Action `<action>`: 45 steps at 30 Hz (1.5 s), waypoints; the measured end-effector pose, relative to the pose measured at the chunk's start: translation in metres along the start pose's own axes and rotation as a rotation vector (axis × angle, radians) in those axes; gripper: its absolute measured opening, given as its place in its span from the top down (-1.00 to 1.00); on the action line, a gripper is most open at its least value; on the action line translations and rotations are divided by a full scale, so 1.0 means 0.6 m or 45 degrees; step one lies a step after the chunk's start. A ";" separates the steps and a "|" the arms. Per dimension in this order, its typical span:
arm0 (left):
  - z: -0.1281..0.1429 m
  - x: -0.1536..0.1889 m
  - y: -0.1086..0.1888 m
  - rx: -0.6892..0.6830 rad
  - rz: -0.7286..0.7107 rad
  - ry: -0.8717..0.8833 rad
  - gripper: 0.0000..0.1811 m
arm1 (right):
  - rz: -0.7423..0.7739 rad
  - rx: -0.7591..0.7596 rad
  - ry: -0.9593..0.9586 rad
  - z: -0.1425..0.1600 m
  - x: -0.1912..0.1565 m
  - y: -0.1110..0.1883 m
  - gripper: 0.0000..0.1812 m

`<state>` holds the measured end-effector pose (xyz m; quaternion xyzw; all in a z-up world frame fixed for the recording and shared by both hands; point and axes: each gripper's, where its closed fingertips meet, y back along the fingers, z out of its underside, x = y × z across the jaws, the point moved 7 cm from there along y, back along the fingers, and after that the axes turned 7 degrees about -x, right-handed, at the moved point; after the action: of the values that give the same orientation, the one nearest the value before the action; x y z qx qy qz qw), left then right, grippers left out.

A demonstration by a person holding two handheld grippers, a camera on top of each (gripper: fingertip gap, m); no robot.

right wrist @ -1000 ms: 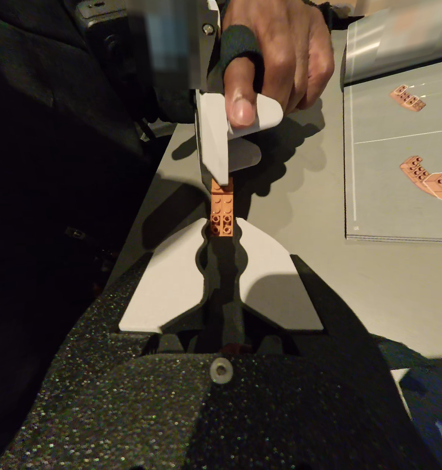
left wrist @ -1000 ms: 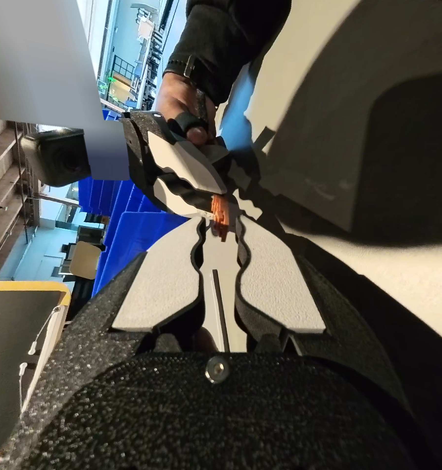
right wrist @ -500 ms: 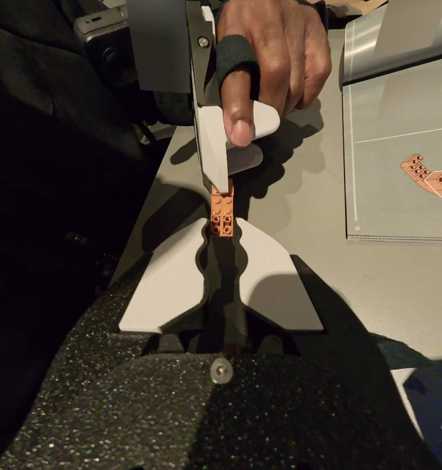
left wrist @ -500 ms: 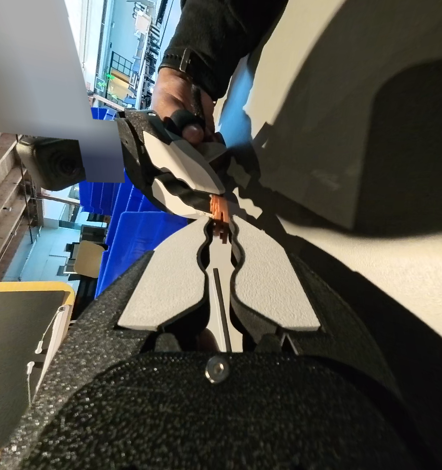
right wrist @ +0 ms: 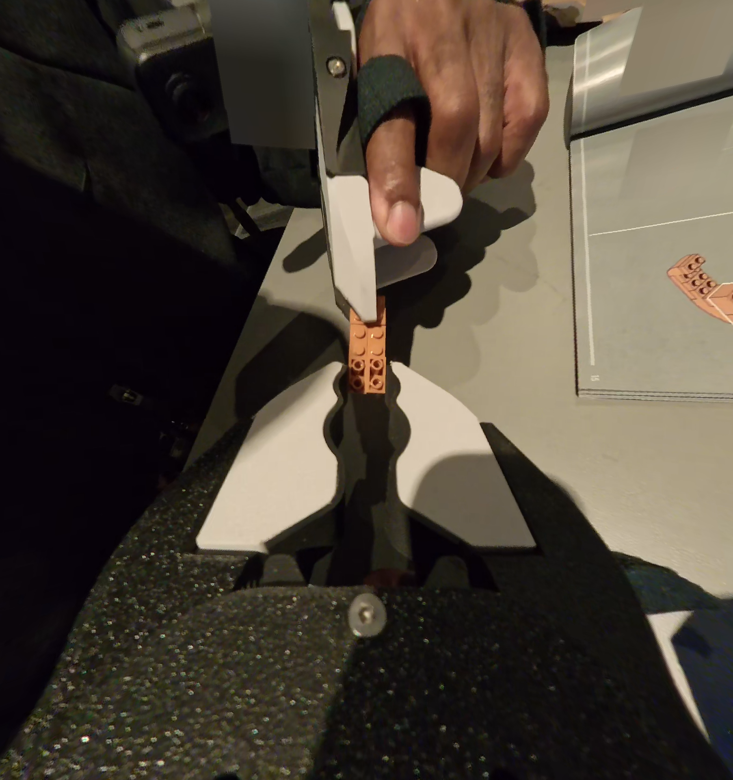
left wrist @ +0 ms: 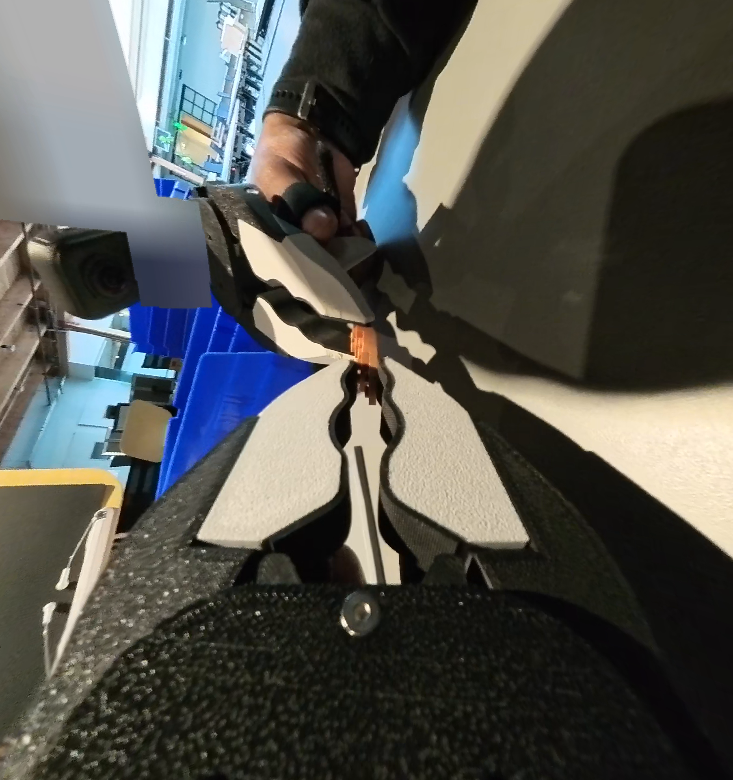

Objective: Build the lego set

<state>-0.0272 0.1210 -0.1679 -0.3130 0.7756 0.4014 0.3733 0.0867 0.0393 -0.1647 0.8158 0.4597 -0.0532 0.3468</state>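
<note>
One orange lego assembly (right wrist: 368,358) of joined studded bricks hangs above the grey desk (right wrist: 504,426), pinched at both ends by two grippers. The right gripper (right wrist: 368,375) clamps its near end narrowly; the left gripper (left wrist: 366,373), entering from twelve o'clock in the right wrist view, grips the far end. One open instruction booklet (right wrist: 668,236) lies at two o'clock, and blue bins (left wrist: 229,380) stand beyond the desk.

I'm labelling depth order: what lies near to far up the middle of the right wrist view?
Right hand-held gripper → orange lego pieces → left hand-held gripper → person's hand.
</note>
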 end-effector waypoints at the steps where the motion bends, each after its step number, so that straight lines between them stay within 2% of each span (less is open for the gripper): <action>1: -0.001 0.001 0.000 0.003 0.009 0.006 0.90 | 0.002 -0.006 0.007 0.001 -0.002 -0.002 0.82; 11: -0.007 0.000 0.000 0.011 0.061 0.062 0.91 | -0.013 -0.023 0.022 0.001 -0.015 -0.009 0.81; 18: -0.004 -0.011 -0.003 -0.001 -0.107 0.046 0.90 | 0.033 0.091 0.001 -0.010 -0.011 0.014 0.83; 25: 0.005 -0.018 0.000 0.000 -0.148 0.104 0.74 | 0.072 0.122 0.012 -0.011 -0.008 0.022 0.83; 29: 0.013 -0.032 0.006 0.042 -0.193 0.261 0.67 | 0.159 0.141 0.044 -0.014 -0.001 0.028 0.83; 31: 0.021 -0.043 0.008 0.054 -0.182 0.413 0.59 | 0.240 0.168 0.091 -0.016 0.000 0.034 0.83; 35: 0.029 -0.069 0.017 0.151 -0.139 0.779 0.60 | 0.410 0.222 0.219 -0.027 -0.004 0.045 0.83; 42: 0.029 -0.073 0.014 0.228 0.199 1.207 0.55 | 0.702 0.189 0.469 -0.039 -0.020 0.043 0.83; 45: 0.036 -0.079 0.012 0.221 0.231 1.389 0.54 | 0.920 0.114 0.627 -0.040 -0.023 0.040 0.83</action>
<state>-0.0007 0.1518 -0.1341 -0.3755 0.9104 0.1462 -0.0938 0.0921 0.0359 -0.1284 0.9269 0.2108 0.2477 0.1875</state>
